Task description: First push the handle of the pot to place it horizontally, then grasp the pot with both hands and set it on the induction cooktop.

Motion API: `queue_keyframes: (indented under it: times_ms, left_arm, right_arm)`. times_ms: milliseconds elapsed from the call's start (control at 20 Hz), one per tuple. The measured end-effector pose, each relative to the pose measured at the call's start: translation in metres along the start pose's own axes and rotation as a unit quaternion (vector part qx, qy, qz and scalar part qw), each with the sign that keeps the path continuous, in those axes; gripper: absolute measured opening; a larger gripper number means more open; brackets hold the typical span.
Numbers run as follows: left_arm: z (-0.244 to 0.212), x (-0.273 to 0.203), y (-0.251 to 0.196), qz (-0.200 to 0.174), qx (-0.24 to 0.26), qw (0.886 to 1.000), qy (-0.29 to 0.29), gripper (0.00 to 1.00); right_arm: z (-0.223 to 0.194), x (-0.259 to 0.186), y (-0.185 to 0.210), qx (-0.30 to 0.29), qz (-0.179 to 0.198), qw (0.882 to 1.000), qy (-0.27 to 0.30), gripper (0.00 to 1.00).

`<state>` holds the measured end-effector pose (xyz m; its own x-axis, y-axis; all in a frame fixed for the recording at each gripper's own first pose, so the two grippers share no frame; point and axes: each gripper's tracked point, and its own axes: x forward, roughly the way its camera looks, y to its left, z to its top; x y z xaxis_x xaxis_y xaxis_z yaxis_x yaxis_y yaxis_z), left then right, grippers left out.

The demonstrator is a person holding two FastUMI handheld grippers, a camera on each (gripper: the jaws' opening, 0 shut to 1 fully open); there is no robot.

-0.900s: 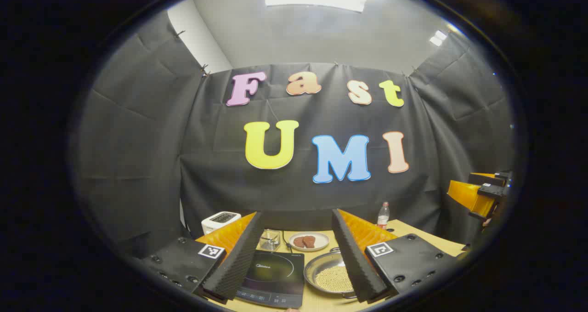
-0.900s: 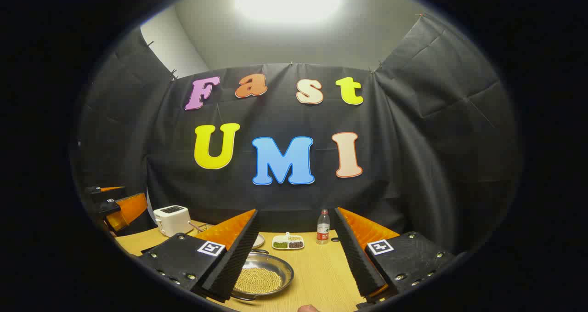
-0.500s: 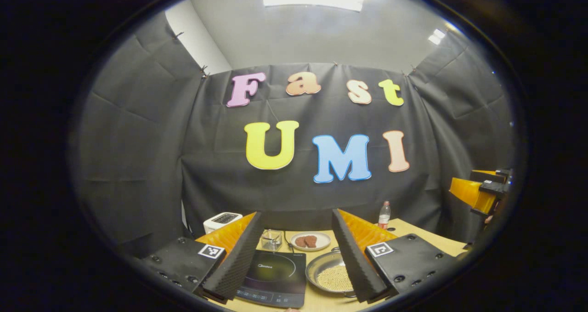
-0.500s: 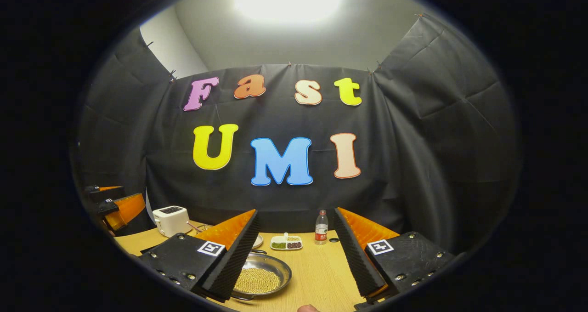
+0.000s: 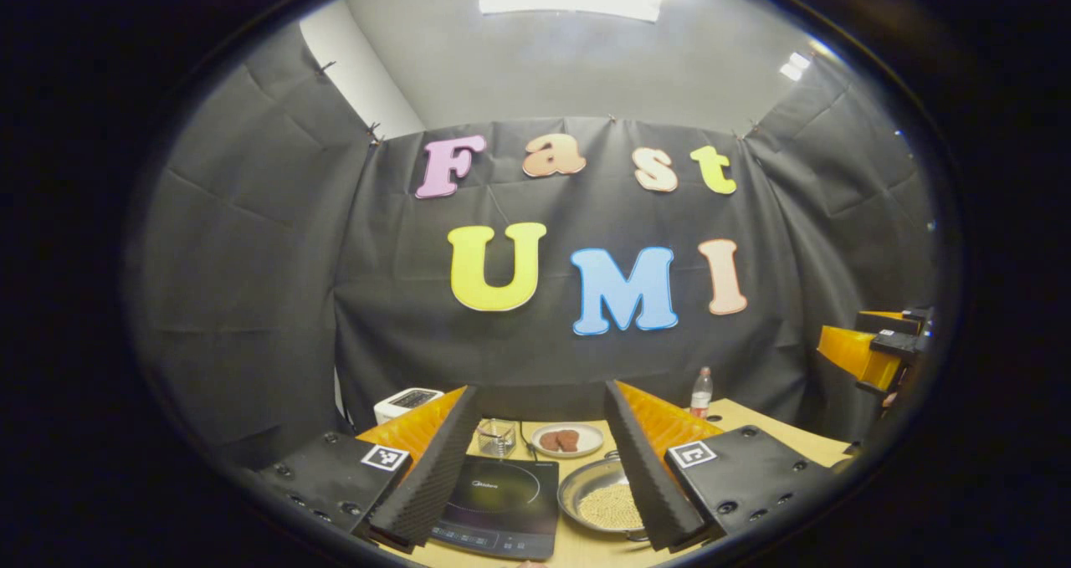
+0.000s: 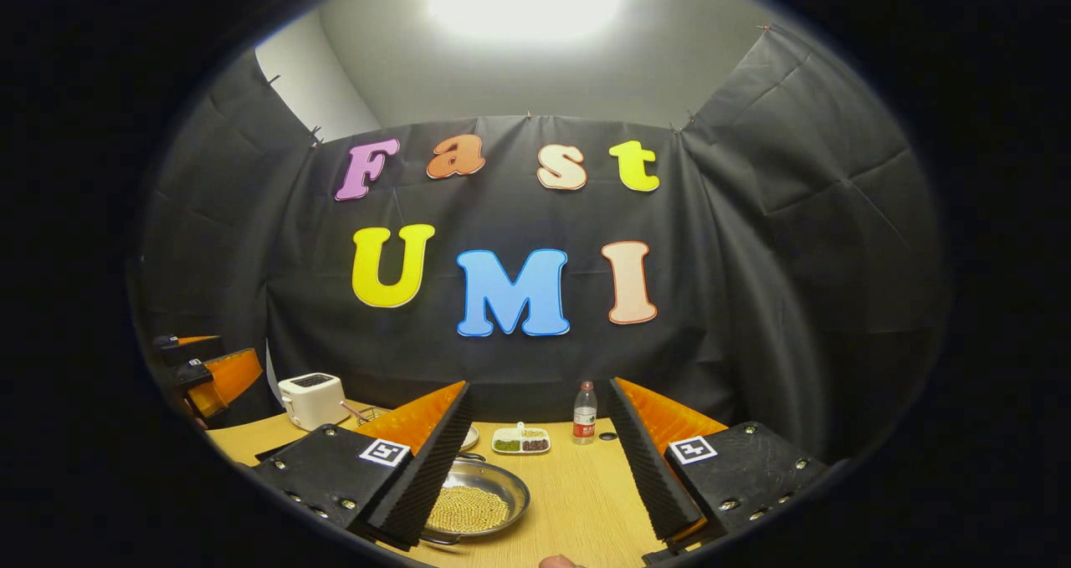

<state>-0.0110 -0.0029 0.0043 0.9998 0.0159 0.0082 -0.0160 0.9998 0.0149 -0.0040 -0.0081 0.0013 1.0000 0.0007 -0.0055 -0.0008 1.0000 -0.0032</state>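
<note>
Two grippers hang above a wooden table [image 6: 577, 501], both with fingers spread wide and nothing between them. In the left gripper view the left gripper [image 5: 540, 468] looks down on a black induction cooktop [image 5: 502, 505] at the near edge of the table; just to the right of the cooktop sits the pot [image 5: 604, 501], a shallow steel pan filled with pale round beans, partly hidden behind the gripper's right-hand finger. Pot and cooktop stand close together but apart. Behind the cooktop are a small glass [image 5: 497, 436] and a plate [image 5: 566, 439] with two brown pieces on it. A white toaster [image 5: 405, 401] stands far back on the left, a water bottle [image 5: 700, 392] far back on the right. At the right edge of that view the other gripper shows, held high.

In the right gripper view the right gripper [image 6: 540, 468] faces the same pot [image 6: 475, 501], which lies low and left, half behind the left-hand finger. Beyond it sit a divided dish [image 6: 521, 440] of beans, the bottle [image 6: 584, 413] and the toaster [image 6: 311, 399]. A fingertip [image 6: 559, 561] peeks in at the bottom edge
</note>
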Motion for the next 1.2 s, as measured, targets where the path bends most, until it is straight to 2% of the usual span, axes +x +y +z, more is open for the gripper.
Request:
queue_keyframes:
  times_ms: [400, 450, 650, 700, 750, 800, 900, 950, 1000, 1200]
  left_arm:
    - [0.0010, -0.0024, 0.0014, 0.006, -0.001, 1.000, 0.002, 0.94]
    - [-0.0003, -0.0027, 0.0017, 0.007, -0.001, 1.000, 0.002, 0.97]
    - [-0.0001, -0.0047, 0.0024, 0.009, 0.000, 1.000, 0.002, 0.94]
    - [0.0003, -0.0051, 0.0023, 0.009, 0.000, 1.000, 0.003, 0.94]
    - [0.0000, -0.0048, 0.0023, 0.010, 0.000, 1.000, 0.003, 0.94]
    - [0.0010, -0.0047, 0.0024, 0.011, 0.000, 1.000, 0.002, 0.94]
    - [0.0018, -0.0061, 0.0041, 0.012, 0.000, 1.000, 0.002, 0.94]
    - [0.0022, -0.0058, 0.0042, 0.013, 0.001, 1.000, 0.002, 0.94]
    - [0.0019, -0.0056, 0.0043, 0.012, 0.002, 1.000, 0.002, 0.94]
    - [0.0010, -0.0058, 0.0049, 0.013, 0.003, 1.000, 0.003, 0.94]
  right_arm:
    - [-0.0040, 0.0044, -0.0044, -0.007, 0.002, 1.000, 0.011, 0.97]
    - [-0.0031, 0.0039, -0.0043, -0.008, 0.003, 1.000, 0.011, 0.96]
    - [-0.0030, 0.0038, -0.0019, -0.008, 0.011, 1.000, 0.011, 0.95]
    - [-0.0024, 0.0045, -0.0031, -0.009, 0.008, 1.000, 0.010, 0.88]
    - [-0.0016, 0.0040, -0.0042, -0.008, 0.009, 1.000, 0.008, 0.86]
    - [-0.0021, 0.0036, -0.0008, -0.007, 0.011, 1.000, 0.009, 0.76]
    - [-0.0016, 0.0042, -0.0044, -0.011, 0.006, 1.000, 0.007, 0.79]
    - [-0.0003, 0.0029, -0.0032, -0.009, 0.008, 1.000, 0.007, 0.59]
    - [-0.0016, 0.0031, -0.0017, -0.008, 0.009, 1.000, 0.009, 0.55]
    - [-0.0036, 0.0045, 0.0038, -0.007, 0.019, 1.000, 0.016, 0.55]
